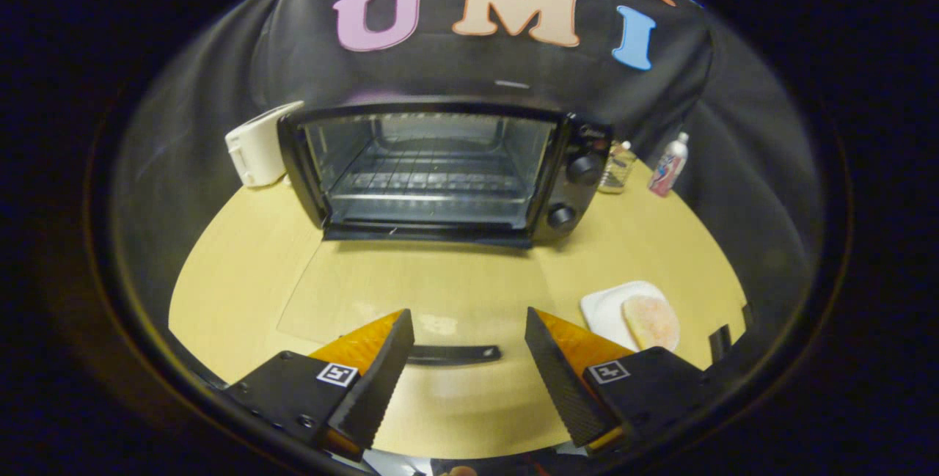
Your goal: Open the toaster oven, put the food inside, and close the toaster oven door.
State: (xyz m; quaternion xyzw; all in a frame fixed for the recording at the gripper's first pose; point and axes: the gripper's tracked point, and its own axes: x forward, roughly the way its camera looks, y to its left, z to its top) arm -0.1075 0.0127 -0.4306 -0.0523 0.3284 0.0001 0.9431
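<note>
Our gripper (469,333) holds its two ridged black fingers (381,381) spread wide apart, with nothing between them but bare tabletop and the dark handle (453,353) of the oven door. That door (418,293) lies folded flat toward us; its glass is so clear that we mostly see the wood beneath it, and only faint edges and a pale reflection mark its outline. Beyond it stands the toaster oven (440,168), open, its wire rack (433,181) visible inside and two round knobs (585,168) down its right side. We cannot make out any markings on the knobs. Just to the right of the fingers, near the right one, sits a white plate (605,307) with the food (651,320), a pale round piece whose kind we cannot tell; the plate's near corner is hidden behind the finger's mount. Left of the oven a white appliance (253,146) stands partly behind it. To the oven's right, a clear jar (616,166) and a small bottle (669,164) stand by the black cloth wall, both too small to read. The light wooden table (235,263) carries everything.
</note>
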